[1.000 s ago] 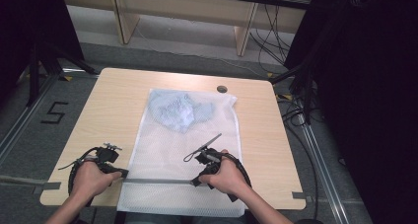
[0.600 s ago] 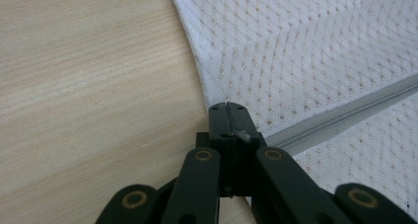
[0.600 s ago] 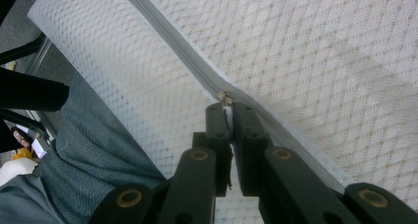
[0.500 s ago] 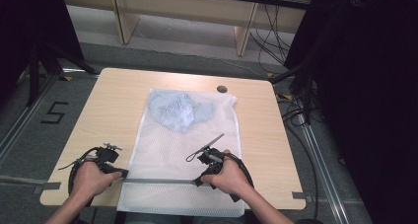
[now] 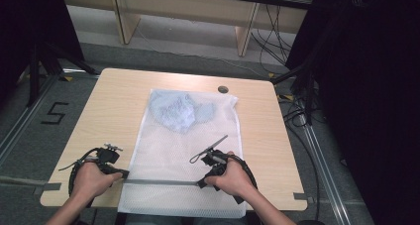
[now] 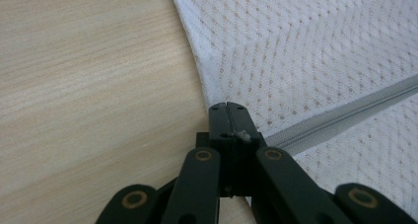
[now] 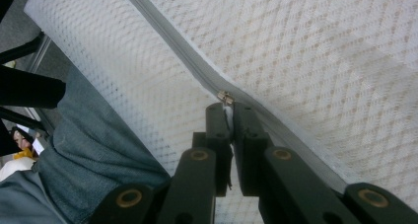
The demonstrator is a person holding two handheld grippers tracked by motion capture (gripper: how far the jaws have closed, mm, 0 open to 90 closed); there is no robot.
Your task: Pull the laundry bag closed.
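A white mesh laundry bag (image 5: 183,150) lies flat on the wooden table (image 5: 119,101), its near end hanging over the front edge. A light blue garment (image 5: 181,111) sits inside its far end. A grey zipper (image 5: 158,182) crosses the bag near the front. My left gripper (image 5: 124,174) is shut on the bag's edge at the zipper's left end (image 6: 227,107). My right gripper (image 5: 202,183) is shut on the zipper pull; the small metal slider (image 7: 225,96) sits just beyond its tips (image 7: 227,108). The zipper track (image 7: 167,36) runs away from the jaws.
A round cable hole (image 5: 223,89) lies at the table's far edge beside the bag's corner. Cables (image 5: 297,111) and dark stands crowd the floor to the right. A "5" (image 5: 54,113) is marked on the floor at left. The person's jeans-clad leg (image 7: 88,160) lies below the bag's edge.
My right gripper has slid a little to the right along the zipper, holding the pull. The left gripper has stayed put on the bag's edge.
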